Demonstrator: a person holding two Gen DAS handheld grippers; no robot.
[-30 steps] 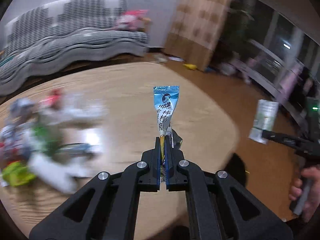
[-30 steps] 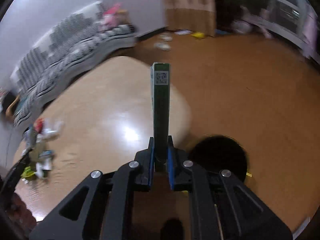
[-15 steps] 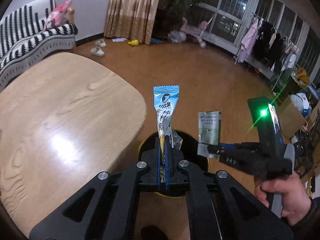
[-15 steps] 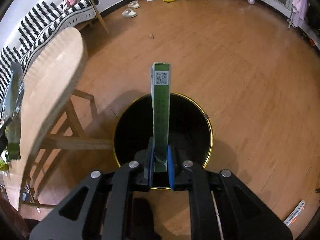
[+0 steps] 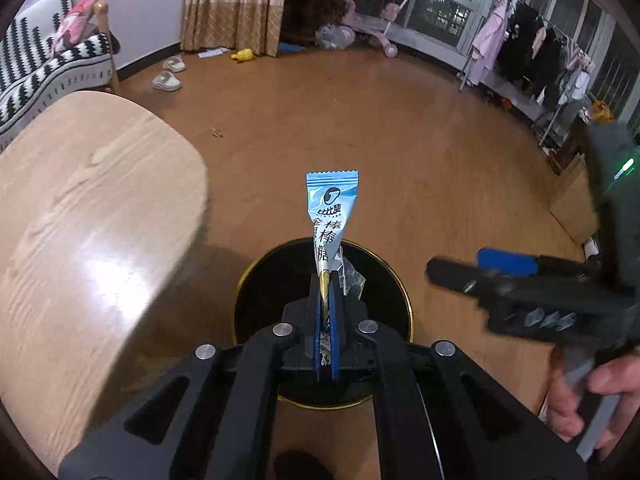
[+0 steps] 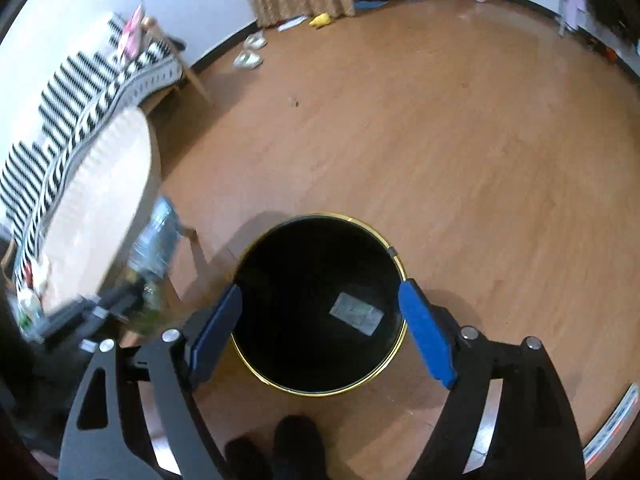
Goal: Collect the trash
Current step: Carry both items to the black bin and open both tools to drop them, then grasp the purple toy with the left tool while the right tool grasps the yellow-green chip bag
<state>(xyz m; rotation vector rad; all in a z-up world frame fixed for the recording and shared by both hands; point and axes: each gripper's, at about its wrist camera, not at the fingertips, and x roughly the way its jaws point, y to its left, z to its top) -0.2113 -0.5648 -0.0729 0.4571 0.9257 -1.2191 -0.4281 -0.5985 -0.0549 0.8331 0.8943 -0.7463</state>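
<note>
On my right wrist view the left tongs [image 6: 132, 300] are only a smear at the left edge, with the wrapper they carry blurred past reading, and the litter on the far end of the counter [image 6: 100, 184] is too small and soft for me to sort out. My own shoes sit cut off at the bottom of that view.

On the left wrist view the right tongs [image 5: 460, 268] are motion-blurred at the right, one blue pad showing, and the hand [image 5: 592, 400] gripping their handle is clipped by the frame edge.

The black bin [image 6: 394, 258] with its gold rim stands on the wooden floor beside the counter. Inside it, a flat pale packet [image 6: 356, 314] lies on the dark bottom; I cannot make out anything else down there.

My right tongs have just been opening; their blue pads stand wide apart either side of the bin mouth with nothing between them. My left tongs [image 5: 326, 292] are clamped on a blue-and-white candy wrapper [image 5: 330, 216], which sticks up from the pads directly over the bin [image 5: 256, 272], with a scrap of clear film beside it.
</note>
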